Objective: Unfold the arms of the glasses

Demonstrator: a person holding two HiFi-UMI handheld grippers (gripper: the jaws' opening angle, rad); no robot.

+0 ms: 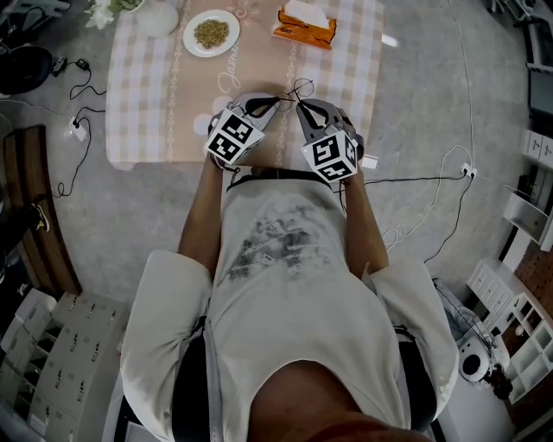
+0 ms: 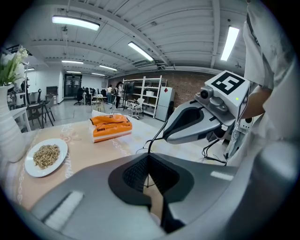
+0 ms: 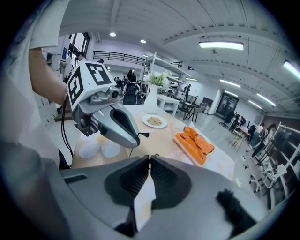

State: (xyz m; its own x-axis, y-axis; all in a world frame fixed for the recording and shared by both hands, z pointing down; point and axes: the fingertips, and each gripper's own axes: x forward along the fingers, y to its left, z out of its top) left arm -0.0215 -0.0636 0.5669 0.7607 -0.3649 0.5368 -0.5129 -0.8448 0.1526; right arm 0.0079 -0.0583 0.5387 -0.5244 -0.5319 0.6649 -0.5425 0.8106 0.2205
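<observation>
Black wire, thin as thread, is all the head view gives of the glasses (image 1: pixel 290 88): a loop above the checked worktop (image 1: pixel 147 104), near its near edge, strung between the tips of the left hand-held gripper (image 1: pixel 275 104) and the right hand-held gripper (image 1: pixel 301 107). The left gripper view adds the grip. Its jaws are pinched together on one strand, which rises to the right gripper's tip. The right gripper view shows that gripper's jaws narrowed to a slit, with a dark bit of the frame nipped at their far end. Only this view catches two pale ovals below the left gripper, likely the lenses; from the head they sit behind the grippers. Whether they touch the worktop I cannot tell. Hinges, and which strand is which arm, are too fine to make out. Far off lie a plate (image 1: pixel 212 33) of grain to the left and an orange pack (image 1: pixel 306 26) to the right. A white vase (image 1: pixel 159 17) is cut off by the head view's top edge
</observation>
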